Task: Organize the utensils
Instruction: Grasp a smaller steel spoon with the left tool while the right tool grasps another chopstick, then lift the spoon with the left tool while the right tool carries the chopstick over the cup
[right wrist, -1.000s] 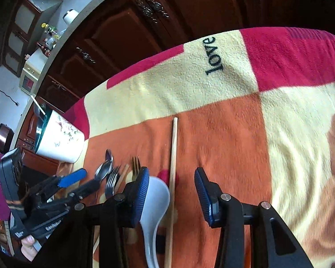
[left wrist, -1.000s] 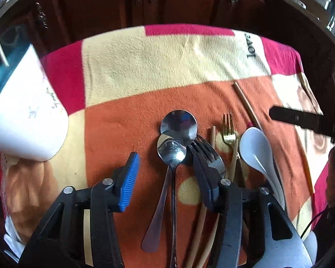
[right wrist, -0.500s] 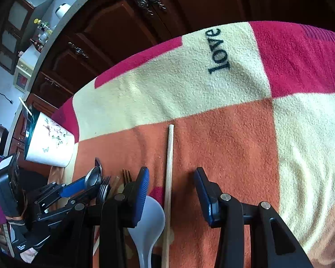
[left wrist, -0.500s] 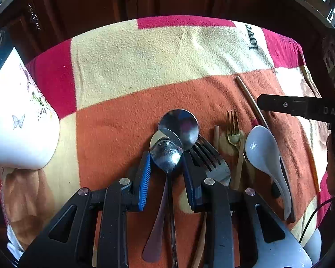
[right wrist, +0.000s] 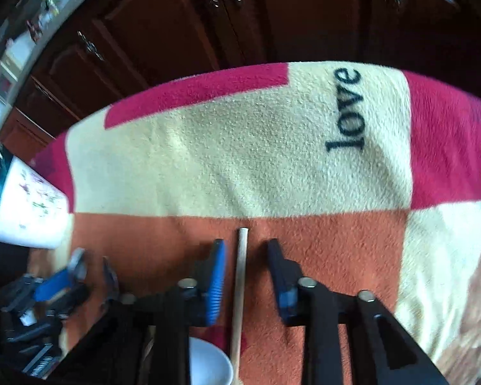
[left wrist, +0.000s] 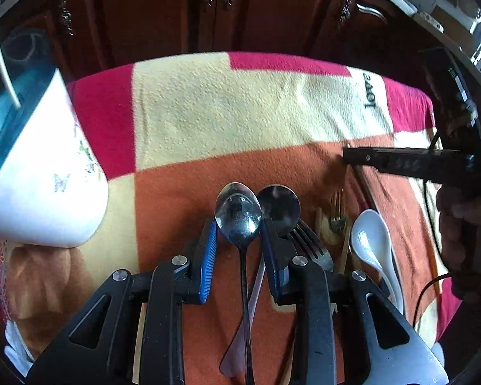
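**Two thin things to lift: a steel spoon and a wooden chopstick**

I have the left gripper [left wrist: 239, 240] set down over the steel spoon [left wrist: 239, 215]. Its jaws straddle the neck just below the bowl, one pad either side. They look close against the metal, but I cannot tell for sure whether they are pressing it. The spoon lies on the blanket [left wrist: 240, 118] that covers the worktop, bowl toward 12 o'clock, handle running back under the gripper. A second spoon [left wrist: 279, 207] sits just at its 2 o'clock, and a dark fork [left wrist: 309, 243] beyond that.

I judge the spoon stiff, fairly light and slippery. The neck is narrow and polished, so it may pivot in the pads with the bowl tipping down; a hold nearer the flat of the handle would steady it.

My right gripper [right wrist: 245, 253] is closing on the chopstick [right wrist: 240, 276]. The stick lies between the jaws, tip toward 12 o'clock, with a gap showing on each side, so nothing is pinched yet. It is light, rigid and round, and it could roll on the soft pile or twist in the pads. I would take it further back from the tip.

The white ceramic spoon [left wrist: 373, 243] at 3 o'clock of the fork is the fragile one. The white cup [left wrist: 38, 189] stands well apart at 9 o'clock.
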